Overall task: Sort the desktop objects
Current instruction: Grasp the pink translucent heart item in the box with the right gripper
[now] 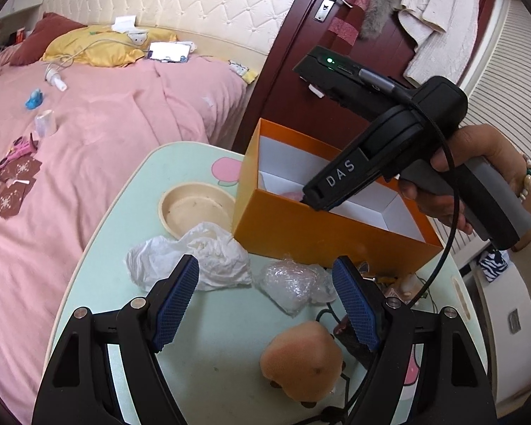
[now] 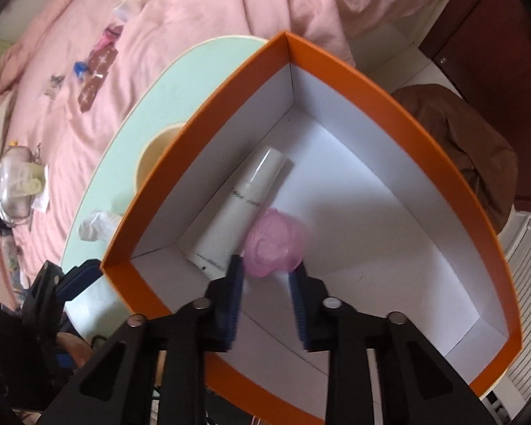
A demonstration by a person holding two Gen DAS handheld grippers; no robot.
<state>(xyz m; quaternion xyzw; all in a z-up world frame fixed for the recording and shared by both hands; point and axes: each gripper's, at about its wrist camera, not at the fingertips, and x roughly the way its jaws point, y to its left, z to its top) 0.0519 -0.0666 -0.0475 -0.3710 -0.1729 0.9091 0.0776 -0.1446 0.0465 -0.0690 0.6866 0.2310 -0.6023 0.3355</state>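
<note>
An orange box with a white inside stands on the pale green table. In the right wrist view the box holds a white tube and a pink translucent object. My right gripper reaches into the box, its jaws parted just behind the pink object, which looks blurred and loose. My left gripper is open above the table, over a clear plastic wrap, with a crumpled white bag to its left and a peach-coloured toy below.
A cream bowl sits left of the box. Small items and black cables lie under the left gripper's right finger. A pink bed with scattered things lies to the left. A dark red door stands behind.
</note>
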